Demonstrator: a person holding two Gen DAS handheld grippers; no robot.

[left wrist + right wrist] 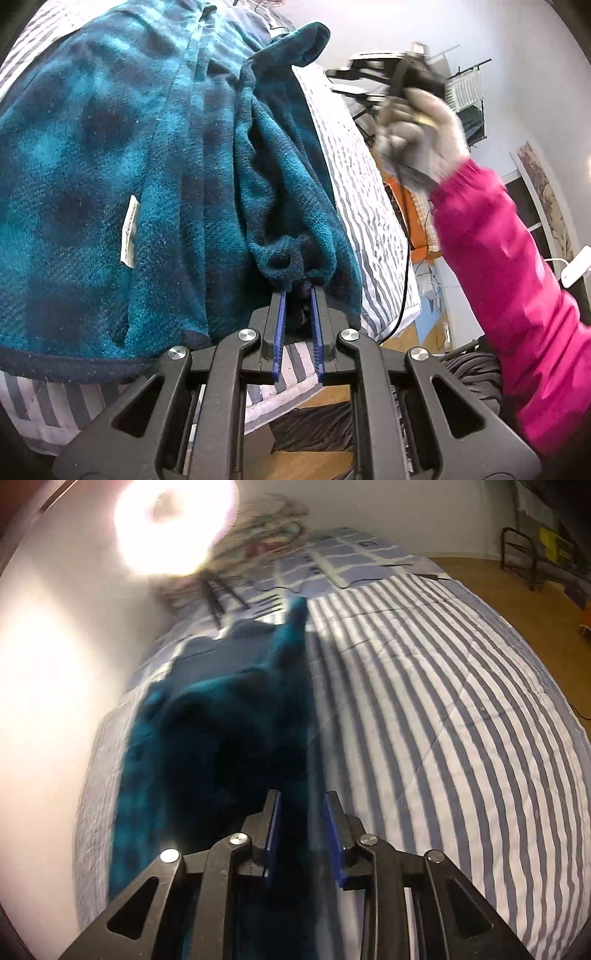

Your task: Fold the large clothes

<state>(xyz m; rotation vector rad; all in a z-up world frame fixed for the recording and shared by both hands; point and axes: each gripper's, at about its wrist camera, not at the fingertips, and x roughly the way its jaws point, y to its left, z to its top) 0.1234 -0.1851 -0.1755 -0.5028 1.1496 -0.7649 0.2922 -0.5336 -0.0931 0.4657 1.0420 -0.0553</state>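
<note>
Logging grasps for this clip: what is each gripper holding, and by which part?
Left gripper pinches a bunched edge of the teal fleece garment. Right gripper is blurred; fabric lies between its fingers, grip unclear.

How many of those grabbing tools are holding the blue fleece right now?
1 for sure: the left tool pinches a bunched fold of the fleece. The right tool is over the fleece, too blurred to tell.
</note>
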